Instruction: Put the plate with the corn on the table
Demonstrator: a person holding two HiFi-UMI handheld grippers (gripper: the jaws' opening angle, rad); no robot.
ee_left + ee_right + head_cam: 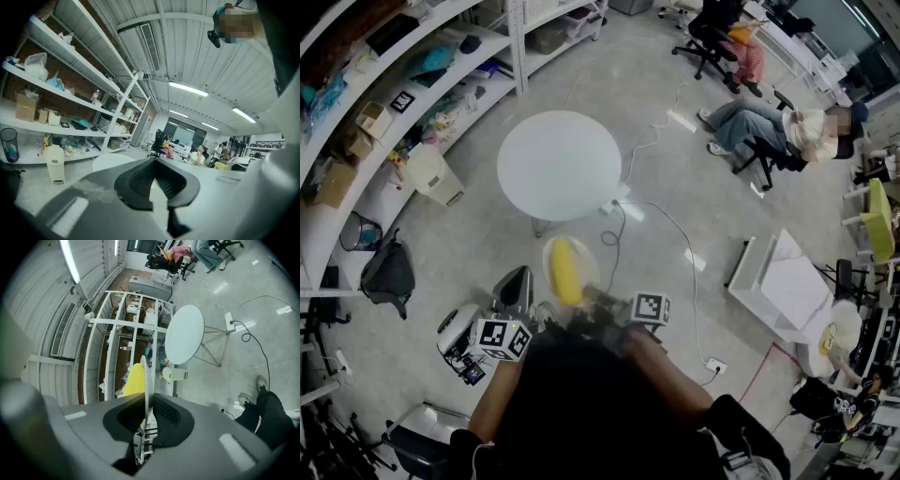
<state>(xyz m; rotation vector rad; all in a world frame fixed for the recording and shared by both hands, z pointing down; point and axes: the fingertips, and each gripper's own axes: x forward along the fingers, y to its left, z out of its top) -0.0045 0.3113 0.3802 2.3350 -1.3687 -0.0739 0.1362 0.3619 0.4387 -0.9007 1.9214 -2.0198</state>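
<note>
A small white plate (555,258) carrying a yellow ear of corn (567,272) hangs in the air above the floor, just short of the round white table (560,164). My right gripper (591,296) is shut on the plate's near rim. In the right gripper view the plate (143,369) stands edge-on between the pads, with the corn (133,379) on its left side and the table (184,333) beyond. My left gripper (517,286) hovers left of the plate, apart from it. Its jaws (157,180) are shut with nothing between them.
Curved shelves (356,103) full of boxes line the left side, with a white bin (431,173) and a black bag (389,274) on the floor beside them. Cables and a power strip (614,202) lie by the table's legs. Seated people (769,127) and chairs are at the far right.
</note>
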